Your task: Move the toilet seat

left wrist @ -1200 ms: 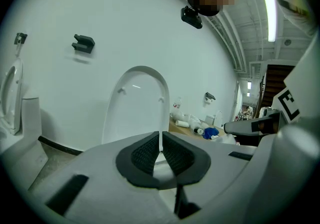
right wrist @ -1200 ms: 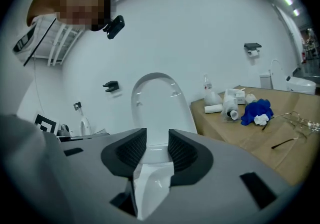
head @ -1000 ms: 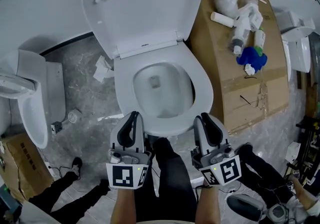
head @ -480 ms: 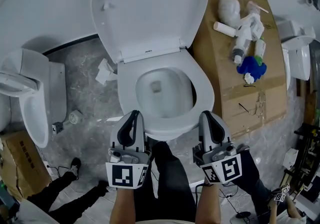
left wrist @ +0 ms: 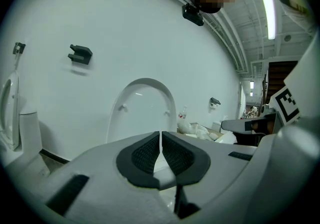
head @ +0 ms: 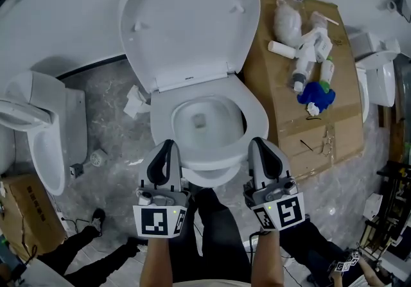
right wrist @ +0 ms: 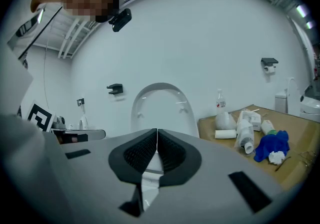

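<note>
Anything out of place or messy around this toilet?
Crumpled white paper lies on the floor left of the toilet. To its right, bottles, a plastic bag and a blue cloth lie jumbled on flattened cardboard.

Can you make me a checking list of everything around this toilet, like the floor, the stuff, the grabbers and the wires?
Surface: grey marbled floor under the toilet.
Job's things: white oval toilet seat lying over the bowl; white lid raised towards the wall.
Clutter: white plastic bottles and blue cloth on a brown cardboard sheet; crumpled white paper on the floor.
Grippers: left gripper and right gripper both shut, tips at the seat's front rim; a grip can't be told.
Cables: thin dark cable on the floor, lower left.
Surroundings: white wall; spare white toilet on the left.
</note>
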